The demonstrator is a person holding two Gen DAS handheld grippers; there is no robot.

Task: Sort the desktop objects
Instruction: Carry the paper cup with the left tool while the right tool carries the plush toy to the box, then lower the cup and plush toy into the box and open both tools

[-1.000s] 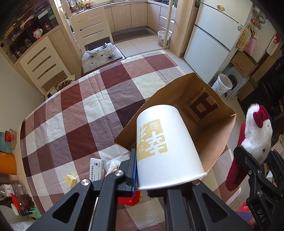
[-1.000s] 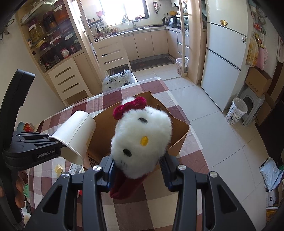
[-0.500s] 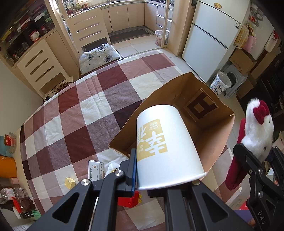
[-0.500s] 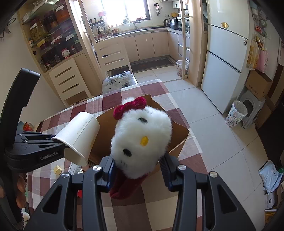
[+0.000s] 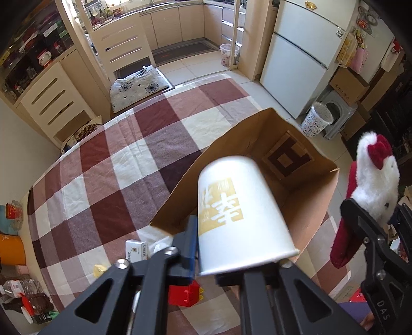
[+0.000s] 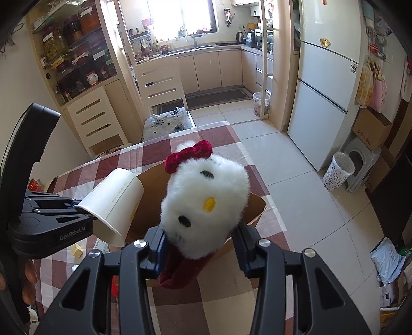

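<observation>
Left jaws just parting, paper cup between

Kitchen-dining room, pale tiled floor. Table under checked cloth; cushioned chair at its far edge. White fridge right, beige cabinets and bright window at back, shelf unit left, patterned bin beside fridge.

One paper cup, one plush toy, one paper bag, two grippers.
</observation>
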